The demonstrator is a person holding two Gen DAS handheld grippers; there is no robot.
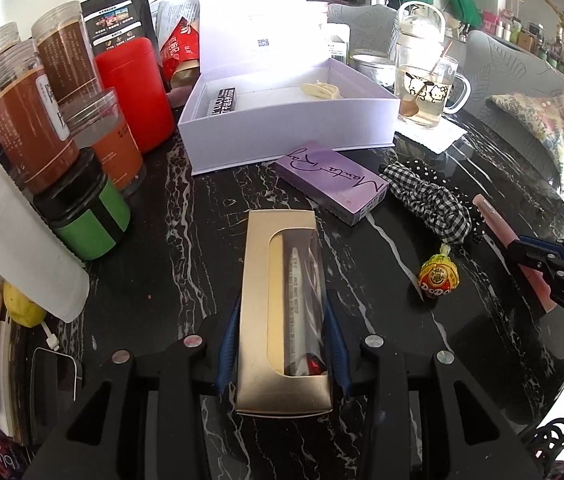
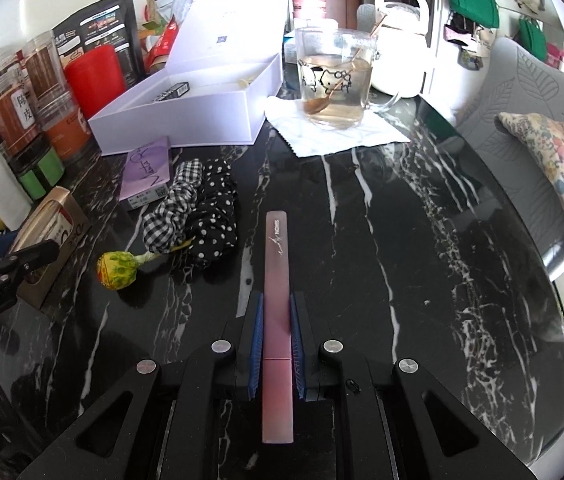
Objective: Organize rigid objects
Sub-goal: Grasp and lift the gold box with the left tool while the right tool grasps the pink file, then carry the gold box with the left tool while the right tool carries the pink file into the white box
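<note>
My left gripper [image 1: 282, 312] is shut on a gold carton with a cut-out window [image 1: 257, 280], held lengthwise just above the black marble table. The right wrist view shows the same carton [image 2: 53, 216] at the far left. My right gripper [image 2: 275, 304] is shut on a slim pink bar [image 2: 277, 260] that sticks out ahead over the table. From the left wrist view that bar [image 1: 494, 216] and the right gripper [image 1: 538, 256] sit at the right edge. An open white box [image 1: 282, 132] stands behind, holding a small black pack and a cream item.
A purple box [image 1: 330, 180], checked and dotted scrunchies [image 1: 434, 196] and a lollipop [image 1: 438, 276] lie between the grippers. Jars [image 1: 53, 120], a red canister [image 1: 137, 92] and a green-labelled jar [image 1: 85, 208] crowd the left. A glass mug [image 2: 334, 80] stands on a napkin; a cushioned chair [image 2: 554, 184] is right.
</note>
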